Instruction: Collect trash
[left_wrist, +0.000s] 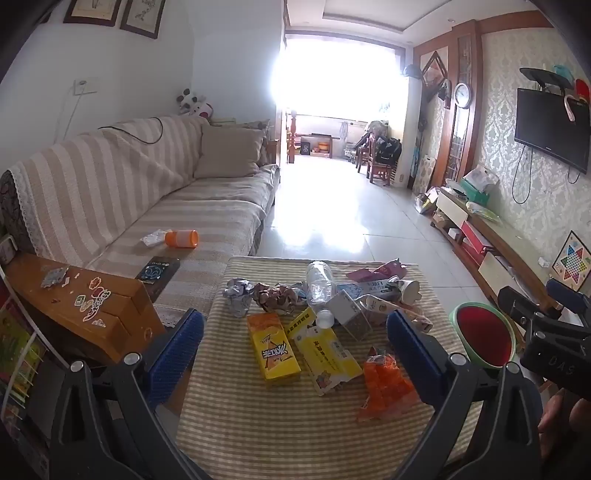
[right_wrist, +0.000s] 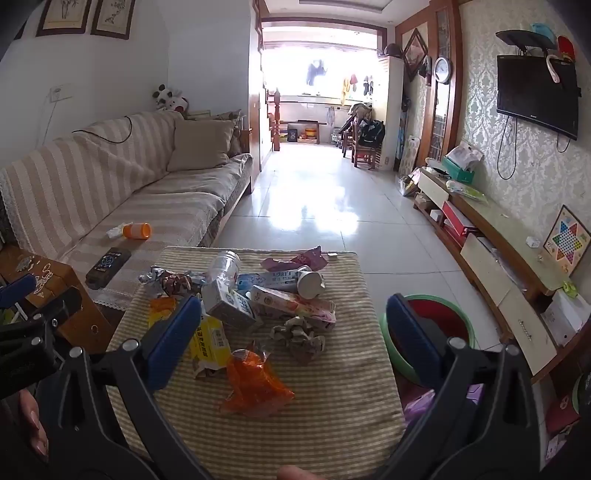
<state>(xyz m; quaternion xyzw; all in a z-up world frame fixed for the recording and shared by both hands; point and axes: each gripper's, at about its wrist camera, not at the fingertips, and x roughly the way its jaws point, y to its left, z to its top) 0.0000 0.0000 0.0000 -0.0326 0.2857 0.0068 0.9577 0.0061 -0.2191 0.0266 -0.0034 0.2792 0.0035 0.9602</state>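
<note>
Left gripper (left_wrist: 295, 349): spread wide, holding nothing, hanging over the near half of the counter.
Right gripper (right_wrist: 293, 332): spread wide too, holding nothing, over the counter's right side.
Counter (right_wrist: 332, 406): covered with a striped green-and-cream cloth, standing just beside the sofa (left_wrist: 129, 184).
Trash: heaped on the far and middle part of the counter.
Yellow box (left_wrist: 272, 345): lay flat near the left edge of the heap, just beside a yellow-and-white tissue pack (left_wrist: 325, 354).
Orange wrapper (right_wrist: 251, 384): crumpled, nearest to the grippers, in front of the heap.
Clear bottle (left_wrist: 319, 286): lay on its side among the cartons, its white cap toward the camera.
Paper cup (right_wrist: 309, 283): tipped over at the far right of the heap.
Crumpled paper (right_wrist: 298, 338): a brown wad beside the orange wrapper.
Bin (right_wrist: 439, 314): green rim, red inside, on the floor just right of the counter.
Sofa items: an orange cup (left_wrist: 181, 239) lay on the seat, well apart from the heap.
</note>
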